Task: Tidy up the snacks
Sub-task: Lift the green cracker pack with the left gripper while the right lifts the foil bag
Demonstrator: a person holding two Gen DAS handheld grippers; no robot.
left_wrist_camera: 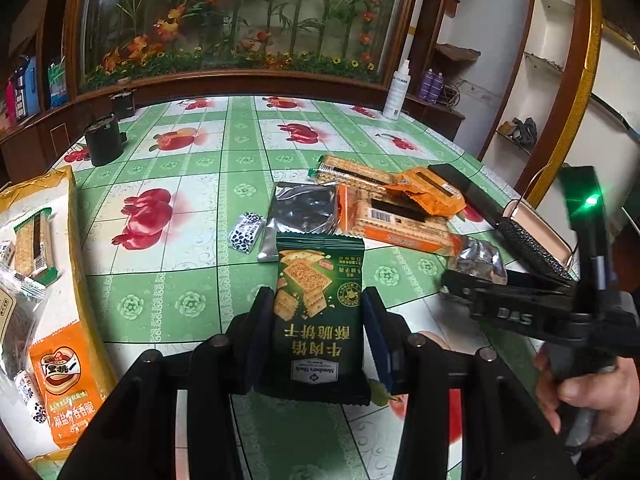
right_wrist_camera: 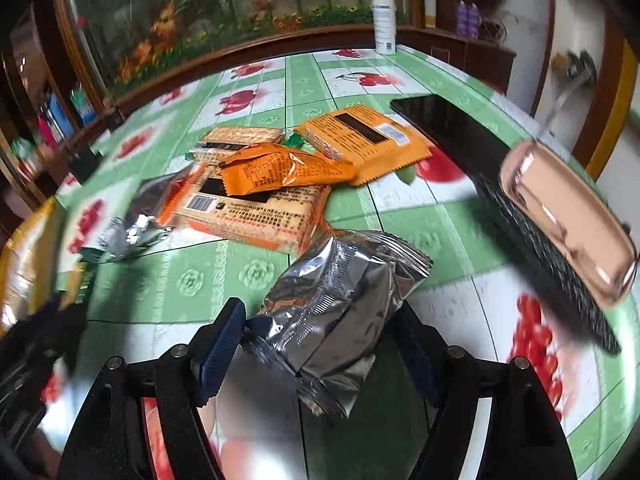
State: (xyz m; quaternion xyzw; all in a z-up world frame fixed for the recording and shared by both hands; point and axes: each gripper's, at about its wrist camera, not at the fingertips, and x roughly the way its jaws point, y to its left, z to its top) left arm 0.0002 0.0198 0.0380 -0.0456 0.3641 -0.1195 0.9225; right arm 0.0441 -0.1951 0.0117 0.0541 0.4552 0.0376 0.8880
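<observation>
Dark green biscuit packet (left_wrist_camera: 318, 312) sits clamped between the jaws of the left gripper (left_wrist_camera: 316, 320), held above the checked tablecloth (left_wrist_camera: 192, 216), with loose orange packets (left_wrist_camera: 396, 216) lying beyond its tips. Right wrist view: the right gripper (right_wrist_camera: 320, 344) grips a crumpled silver packet (right_wrist_camera: 340, 304); a black phone (right_wrist_camera: 448, 128) lies ahead to its right.

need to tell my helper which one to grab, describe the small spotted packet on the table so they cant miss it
On the green fruit-print tablecloth, find the heap of orange cracker packs and the flat silver foil pouch at its left edge. Just left of that pouch lies the small white packet with dark blue spots, the only spotted, candy-sized one there.
</observation>
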